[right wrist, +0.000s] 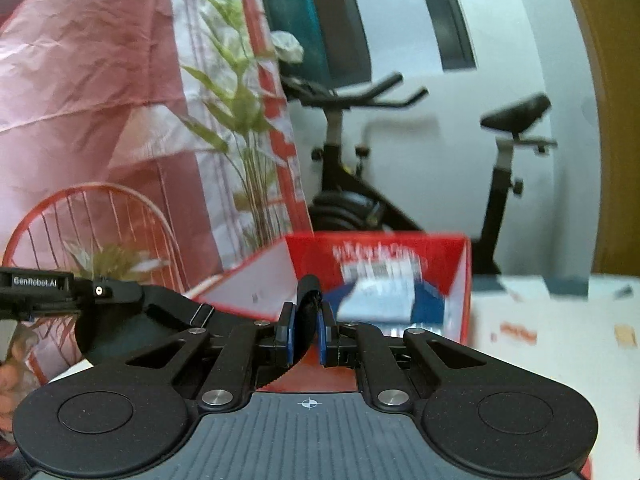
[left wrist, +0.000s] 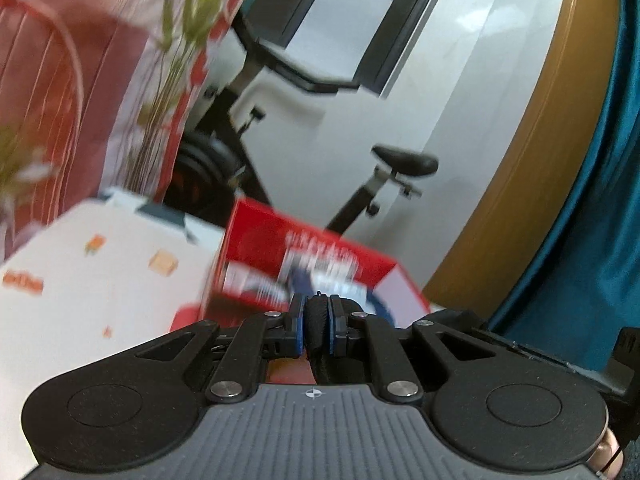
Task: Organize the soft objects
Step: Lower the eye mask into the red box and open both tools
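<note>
Both grippers, left (left wrist: 317, 320) and right (right wrist: 307, 320), are clamped on a black fabric strip (left wrist: 316, 316), low centre of each view. Red box (right wrist: 380, 276) just behind. Looks like mid-carry; next is probably lowering it in together.

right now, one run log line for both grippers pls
left gripper: shut on black fabric | right gripper: shut on black fabric | red box ahead

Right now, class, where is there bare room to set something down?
The white orange-printed surface beside the red cardboard box lies bare. Behind it is crowded: green leafy plant, orange wire chair, black exercise bike.
</note>
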`<control>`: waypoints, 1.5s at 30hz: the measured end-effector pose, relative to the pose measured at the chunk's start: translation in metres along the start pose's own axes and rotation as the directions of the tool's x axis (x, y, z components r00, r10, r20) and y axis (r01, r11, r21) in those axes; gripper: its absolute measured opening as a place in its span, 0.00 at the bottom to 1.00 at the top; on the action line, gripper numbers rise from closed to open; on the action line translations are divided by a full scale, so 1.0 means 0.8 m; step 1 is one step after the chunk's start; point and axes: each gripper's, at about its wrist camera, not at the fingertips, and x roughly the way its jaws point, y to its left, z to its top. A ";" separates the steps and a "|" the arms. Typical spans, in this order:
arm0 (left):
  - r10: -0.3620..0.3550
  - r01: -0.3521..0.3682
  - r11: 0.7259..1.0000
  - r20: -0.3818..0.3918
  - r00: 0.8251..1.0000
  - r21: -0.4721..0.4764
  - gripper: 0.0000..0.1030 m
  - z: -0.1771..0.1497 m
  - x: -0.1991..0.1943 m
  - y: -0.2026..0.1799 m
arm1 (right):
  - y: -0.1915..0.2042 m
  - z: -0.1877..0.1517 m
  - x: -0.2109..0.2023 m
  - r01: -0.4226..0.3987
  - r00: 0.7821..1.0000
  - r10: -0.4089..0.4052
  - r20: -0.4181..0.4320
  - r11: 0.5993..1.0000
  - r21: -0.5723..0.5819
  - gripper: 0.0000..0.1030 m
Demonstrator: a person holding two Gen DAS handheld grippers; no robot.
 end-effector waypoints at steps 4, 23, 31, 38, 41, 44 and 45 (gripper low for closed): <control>0.007 -0.009 0.998 0.043 0.999 0.064 0.11 0.031 0.018 -0.013 | 0.004 0.032 0.019 0.031 0.999 -0.028 0.039 0.997 -0.077 0.10; 0.171 -0.142 0.952 -0.089 0.981 0.270 0.12 0.072 0.196 -0.024 | -0.053 0.024 0.162 0.186 0.980 -0.193 -0.050 0.976 -0.108 0.10; 0.177 -0.110 0.936 -0.179 0.968 0.335 0.57 0.055 0.223 -0.011 | -0.075 0.003 0.174 0.214 0.968 -0.224 -0.112 0.972 -0.091 0.10; 0.183 -0.123 0.942 -0.172 0.968 0.313 0.69 0.060 0.227 -0.001 | -0.084 -0.003 0.172 0.243 0.959 -0.247 -0.136 0.969 -0.046 0.10; 0.189 -0.128 0.943 -0.180 0.965 0.306 0.70 0.059 0.228 0.000 | -0.078 -0.010 0.175 0.228 0.959 -0.228 -0.168 0.973 -0.023 0.10; 0.192 -0.131 0.946 -0.190 0.963 0.297 0.71 0.055 0.226 0.002 | -0.070 -0.014 0.178 0.213 0.958 -0.210 -0.194 0.977 -0.001 0.10; 0.192 -0.130 0.947 -0.192 0.962 0.294 0.71 0.054 0.226 0.002 | -0.068 -0.014 0.180 0.208 0.958 -0.201 -0.204 0.978 0.013 0.10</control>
